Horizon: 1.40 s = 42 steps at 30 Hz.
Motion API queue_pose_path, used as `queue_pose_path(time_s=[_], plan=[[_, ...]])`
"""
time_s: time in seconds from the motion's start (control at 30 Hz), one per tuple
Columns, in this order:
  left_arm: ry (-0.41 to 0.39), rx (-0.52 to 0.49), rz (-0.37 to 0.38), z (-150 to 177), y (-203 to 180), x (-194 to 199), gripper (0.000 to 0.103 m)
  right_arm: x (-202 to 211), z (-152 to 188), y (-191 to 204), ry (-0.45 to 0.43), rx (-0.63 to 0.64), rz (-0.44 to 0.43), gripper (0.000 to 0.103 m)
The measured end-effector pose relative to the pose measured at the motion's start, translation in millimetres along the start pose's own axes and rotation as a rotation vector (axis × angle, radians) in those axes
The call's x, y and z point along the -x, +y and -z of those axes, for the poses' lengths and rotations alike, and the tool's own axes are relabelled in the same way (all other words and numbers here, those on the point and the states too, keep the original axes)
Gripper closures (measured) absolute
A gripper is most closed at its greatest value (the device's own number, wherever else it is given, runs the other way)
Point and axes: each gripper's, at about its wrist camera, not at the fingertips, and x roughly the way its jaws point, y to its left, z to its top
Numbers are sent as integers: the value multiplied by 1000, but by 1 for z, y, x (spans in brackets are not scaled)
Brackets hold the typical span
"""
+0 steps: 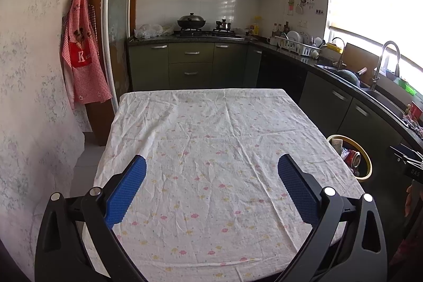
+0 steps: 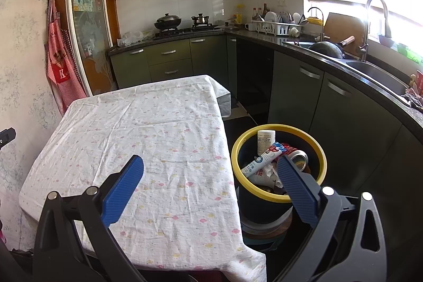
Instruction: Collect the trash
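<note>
A dark bin with a yellow rim [image 2: 239,144] stands on the floor to the right of the table; it also shows in the left wrist view [image 1: 368,163]. It holds trash: a white bottle [image 2: 265,140], a squeezed tube [image 2: 264,159], a can [image 2: 300,156] and crumpled wrappers. My left gripper [image 1: 211,167] is open and empty above the near half of the table [image 1: 206,128], which has a floral cloth. My right gripper [image 2: 210,167] is open and empty over the table's right edge, its right finger in front of the bin.
Green kitchen cabinets [image 1: 190,62] and a dark counter run behind and to the right, with a stove and wok [image 1: 191,21], a dish rack [image 1: 297,44] and a sink with tap [image 2: 375,17]. A red apron [image 1: 82,49] hangs on the left wall.
</note>
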Motion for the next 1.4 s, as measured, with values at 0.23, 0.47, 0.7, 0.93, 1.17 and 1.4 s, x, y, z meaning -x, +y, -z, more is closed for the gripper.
queue_pose_path(time_s=[0.23,0.47,0.7,0.93,1.17,1.4], plan=[[5,-4,7,1,-1,-1,5,-2,0,1,6,3,-2,7],[12,-1,7,1,-1,-3,5,-2,0,0,6,2,-2,7],[14,-1,6,1,-1,-3,5,-3,0,1,6,2,-2,7],[12,-4,10,2,-1,-2,5,-3,1,1,6,2,-3,7],[11,-3,20,1,-1,-2,5,-3,1,1,7,2,-2,7],[14,-4,41,-1,-2,-3,5,-6,4,4,12,4,-5,7]])
